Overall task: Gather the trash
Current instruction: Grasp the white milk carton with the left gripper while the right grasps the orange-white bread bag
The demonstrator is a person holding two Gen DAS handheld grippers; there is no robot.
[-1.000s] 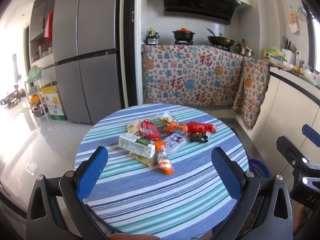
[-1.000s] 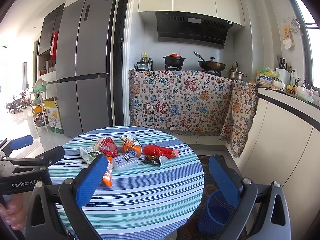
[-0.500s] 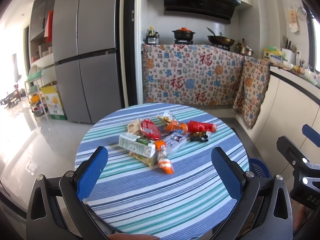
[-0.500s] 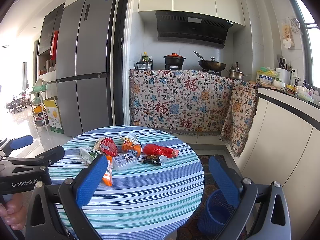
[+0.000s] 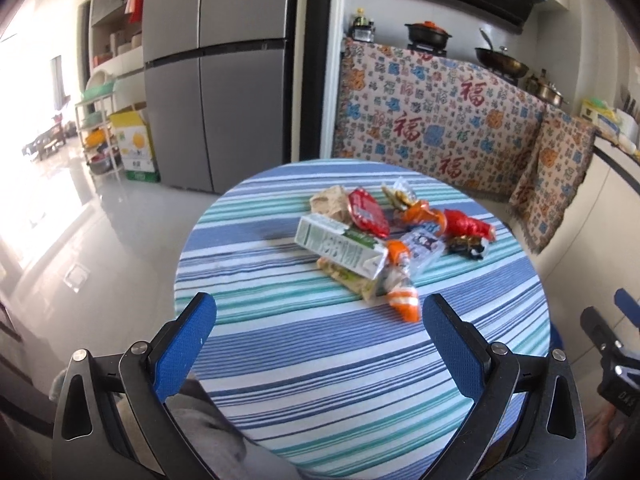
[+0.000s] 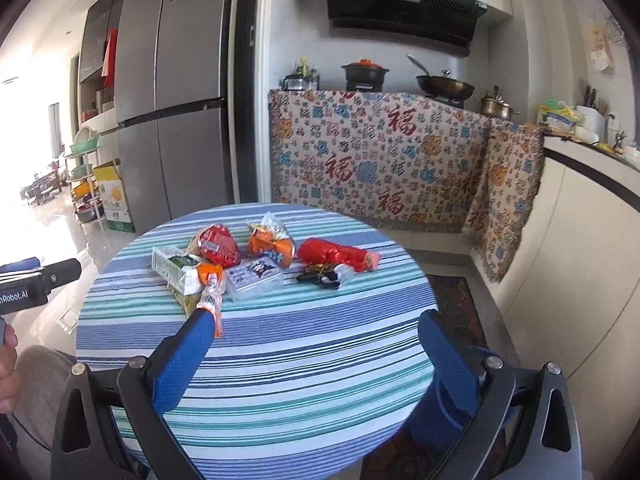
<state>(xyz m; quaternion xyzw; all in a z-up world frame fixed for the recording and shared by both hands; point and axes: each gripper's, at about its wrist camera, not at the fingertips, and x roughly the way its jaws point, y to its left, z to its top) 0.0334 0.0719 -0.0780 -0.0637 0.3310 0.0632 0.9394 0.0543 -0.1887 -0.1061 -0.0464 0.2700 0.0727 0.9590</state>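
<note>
A pile of trash lies on the far half of the round striped table [image 5: 360, 360]. In it are a white-green carton [image 5: 340, 246], a red round wrapper [image 5: 366, 212], an orange tube wrapper [image 5: 404, 304], a clear packet [image 5: 420, 246], a long red packet [image 5: 468, 224] and a small black wrapper [image 5: 466, 246]. My left gripper [image 5: 320, 312] is open and empty, hovering over the near half, short of the pile. My right gripper [image 6: 316, 324] is also open and empty; its left fingertip overlaps the orange tube wrapper [image 6: 210, 292] in view. The carton [image 6: 172, 268] and red packet [image 6: 336, 254] lie beyond it.
A blue basket [image 6: 420, 436] stands on the floor under the table's right edge, mostly hidden by my right finger. A grey fridge [image 5: 224, 80] and a cloth-draped counter [image 6: 380, 160] stand behind the table. White cabinets [image 6: 580, 260] run along the right. A hand [image 6: 6, 364] shows at the left edge.
Both grippers have moved closer to the table and tilted down, so the trash pile looks larger and nearer. Both stay open and empty; the trash has not moved.
</note>
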